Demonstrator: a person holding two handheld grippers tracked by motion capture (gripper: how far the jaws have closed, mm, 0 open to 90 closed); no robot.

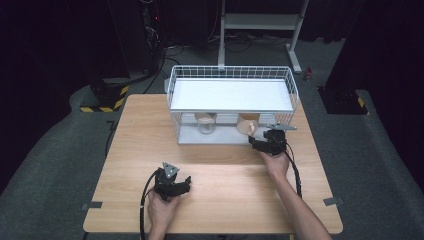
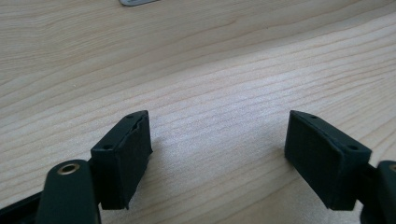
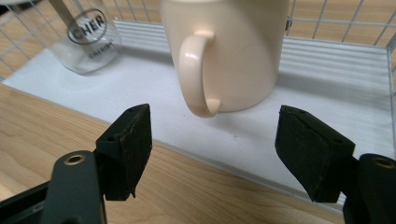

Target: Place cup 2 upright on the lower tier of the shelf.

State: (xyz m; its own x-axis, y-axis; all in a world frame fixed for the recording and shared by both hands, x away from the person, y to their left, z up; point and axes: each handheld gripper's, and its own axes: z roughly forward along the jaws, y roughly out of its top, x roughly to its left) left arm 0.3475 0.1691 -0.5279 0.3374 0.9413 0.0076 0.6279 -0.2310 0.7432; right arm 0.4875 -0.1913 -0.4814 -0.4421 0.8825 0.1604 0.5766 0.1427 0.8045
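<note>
I am thinking the putting-away is nearly done, since the cream mug [image 3: 229, 51] is hanging handle-out in the wire rack [image 1: 232, 107] at the middle of the frame, and my right gripper [image 3: 215, 154] is sitting spread and empty before it while my left gripper [image 2: 219, 158] is waiting spread over the table [image 2: 210, 60].

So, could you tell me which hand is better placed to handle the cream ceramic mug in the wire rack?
The right: its claw is open just before the cream ceramic mug; the left claw rests over bare table.
</note>
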